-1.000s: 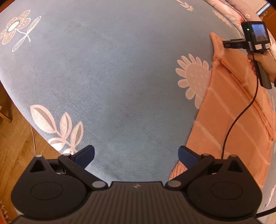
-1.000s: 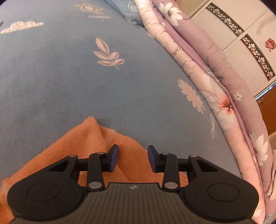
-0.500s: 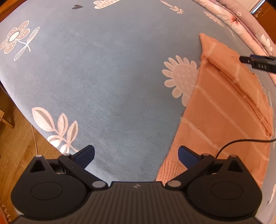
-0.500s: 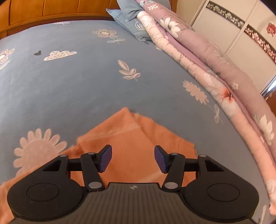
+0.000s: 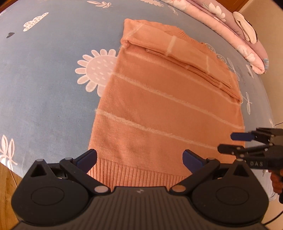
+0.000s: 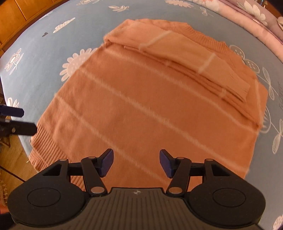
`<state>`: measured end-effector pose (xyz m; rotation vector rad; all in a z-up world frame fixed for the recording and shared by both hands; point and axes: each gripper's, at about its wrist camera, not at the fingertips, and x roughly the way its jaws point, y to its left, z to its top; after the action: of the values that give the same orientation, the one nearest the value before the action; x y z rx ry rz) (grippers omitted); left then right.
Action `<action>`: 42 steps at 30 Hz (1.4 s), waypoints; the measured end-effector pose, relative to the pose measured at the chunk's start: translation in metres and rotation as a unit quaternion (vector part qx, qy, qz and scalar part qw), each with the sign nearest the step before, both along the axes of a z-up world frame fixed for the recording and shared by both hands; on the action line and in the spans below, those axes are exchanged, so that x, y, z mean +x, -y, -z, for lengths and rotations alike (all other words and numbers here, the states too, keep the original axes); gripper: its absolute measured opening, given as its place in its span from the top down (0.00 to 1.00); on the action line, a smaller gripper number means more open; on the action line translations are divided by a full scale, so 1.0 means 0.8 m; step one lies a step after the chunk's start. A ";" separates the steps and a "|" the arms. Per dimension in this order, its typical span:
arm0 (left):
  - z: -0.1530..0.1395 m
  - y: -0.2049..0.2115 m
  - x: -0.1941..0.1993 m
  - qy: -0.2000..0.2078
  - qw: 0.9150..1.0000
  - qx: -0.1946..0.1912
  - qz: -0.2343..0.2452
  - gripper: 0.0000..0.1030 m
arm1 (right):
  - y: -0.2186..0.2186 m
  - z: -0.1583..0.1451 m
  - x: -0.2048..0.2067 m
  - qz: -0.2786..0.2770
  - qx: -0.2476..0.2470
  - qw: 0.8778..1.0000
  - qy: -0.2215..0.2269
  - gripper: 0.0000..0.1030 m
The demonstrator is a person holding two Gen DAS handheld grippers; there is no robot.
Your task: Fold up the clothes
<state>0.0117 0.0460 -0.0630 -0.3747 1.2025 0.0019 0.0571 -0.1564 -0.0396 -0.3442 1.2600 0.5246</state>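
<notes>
An orange knit sweater with pale stripes lies flat on the blue bedsheet, both sleeves folded across its chest. It also fills the right wrist view. My left gripper is open and empty, hovering above the ribbed hem. My right gripper is open and empty above the lower body of the sweater; it also shows at the right edge of the left wrist view. The left gripper's fingers show at the left edge of the right wrist view.
A rolled pink and purple floral quilt lies along the far side of the bed. The bed's near edge and wooden floor are at lower left. A wooden headboard stands at far left.
Both grippers pulled back from the sweater's far shoulder toward its hem. The right gripper opened wider. The whole sweater has come into both views.
</notes>
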 end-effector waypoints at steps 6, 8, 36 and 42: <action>0.020 -0.002 -0.008 -0.054 0.998 0.019 0.011 0.01 | 0.016 -0.005 -0.037 -0.024 -0.015 1.000 0.002 0.32; 0.028 -0.003 -0.008 -0.063 0.998 0.021 0.015 0.01 | 0.010 -0.004 -0.042 -0.036 -0.012 0.999 0.009 0.32; 0.047 -0.064 0.026 -0.093 0.994 -0.027 -0.053 0.01 | -0.163 0.086 -0.187 -0.415 -0.021 0.901 0.125 0.33; 0.044 -0.071 0.027 -0.092 0.994 -0.025 -0.049 0.01 | -0.163 0.085 -0.202 -0.456 -0.039 0.878 0.143 0.33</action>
<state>0.0333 0.1028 -0.0978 -0.4855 1.3663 0.0940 -0.1041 -0.0263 -0.1079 -1.0665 0.7697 1.1753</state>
